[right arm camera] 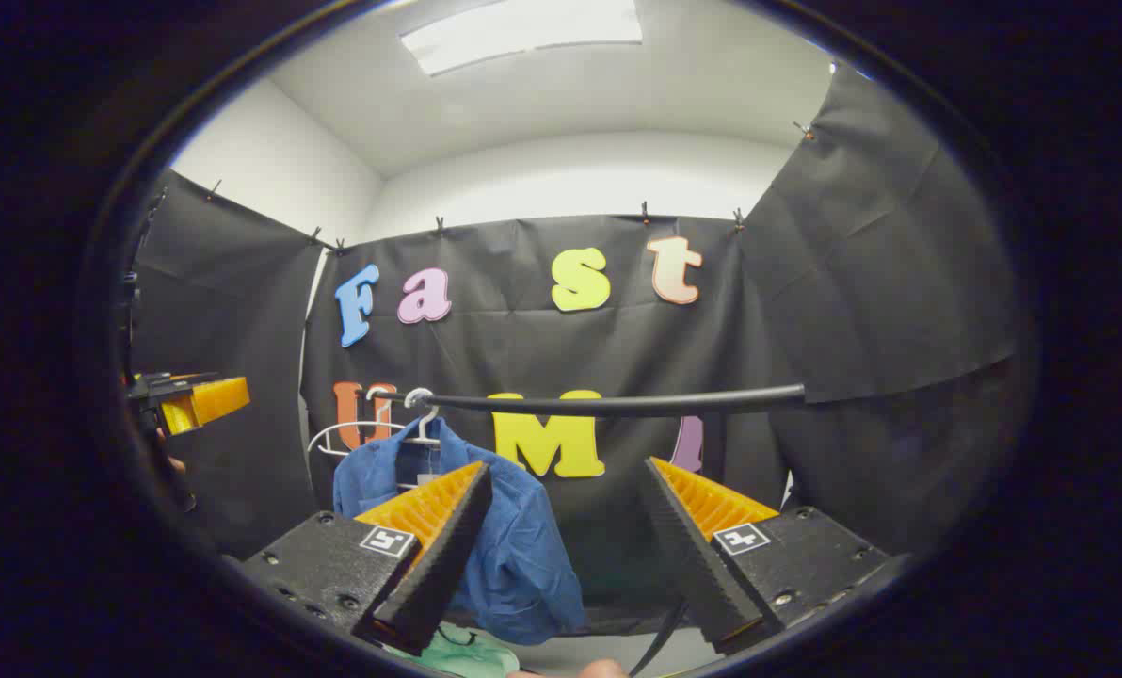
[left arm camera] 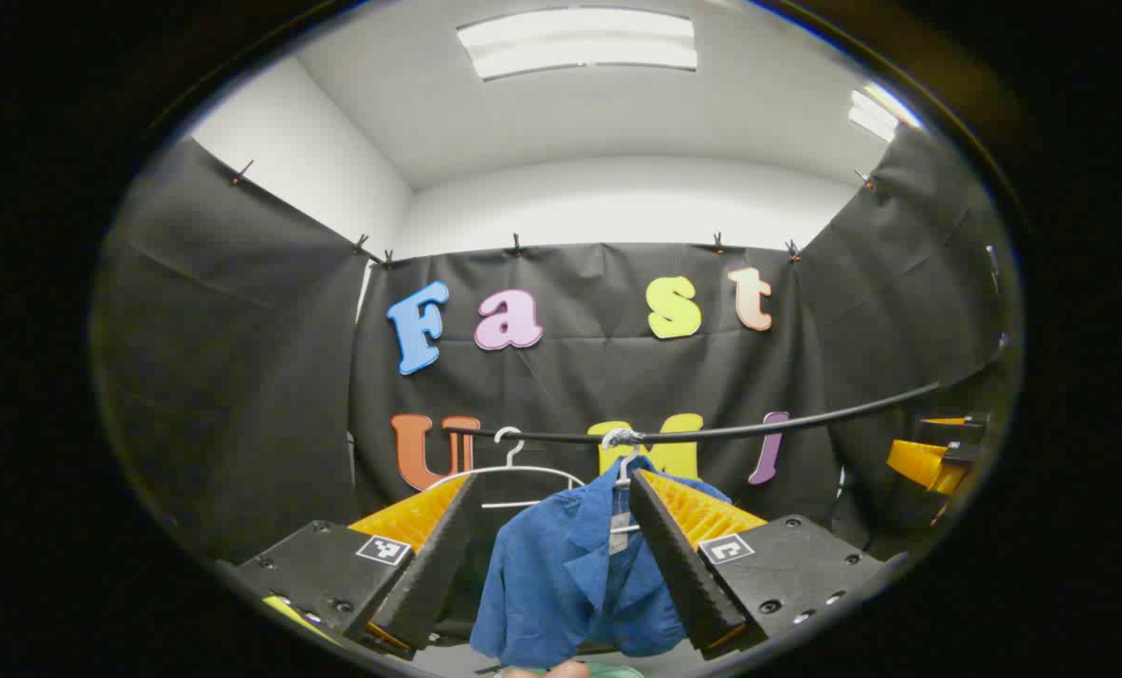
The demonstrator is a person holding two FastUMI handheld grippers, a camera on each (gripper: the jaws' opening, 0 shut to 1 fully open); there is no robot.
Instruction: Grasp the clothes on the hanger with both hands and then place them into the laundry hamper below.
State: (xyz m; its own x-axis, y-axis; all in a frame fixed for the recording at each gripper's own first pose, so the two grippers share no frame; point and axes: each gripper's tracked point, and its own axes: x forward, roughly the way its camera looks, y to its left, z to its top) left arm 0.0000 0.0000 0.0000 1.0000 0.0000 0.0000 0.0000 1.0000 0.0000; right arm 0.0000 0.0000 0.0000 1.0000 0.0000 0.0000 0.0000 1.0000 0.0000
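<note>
A blue shirt (left arm camera: pixel 561 574) hangs on a white hanger (left arm camera: pixel 625 466) from a black rail (left arm camera: pixel 759 428). My left gripper (left arm camera: pixel 553 490) is open, short of the shirt, with the shirt showing between its fingers. In the right gripper view the same blue shirt (right arm camera: pixel 523 546) hangs at the left, partly behind my right gripper's left finger. My right gripper (right arm camera: pixel 569 476) is open and holds nothing. The rail (right arm camera: pixel 617 403) runs across above it. A bit of pale green fabric (right arm camera: pixel 457 652) lies low under the shirt; the hamper itself I cannot make out.
An empty white hanger (left arm camera: pixel 509 466) hangs on the rail left of the shirt. The other gripper (left arm camera: pixel 933 457) shows at the far right in the left gripper view, and the other gripper (right arm camera: pixel 189 400) at the far left in the right gripper view. Black cloth walls surround the rail.
</note>
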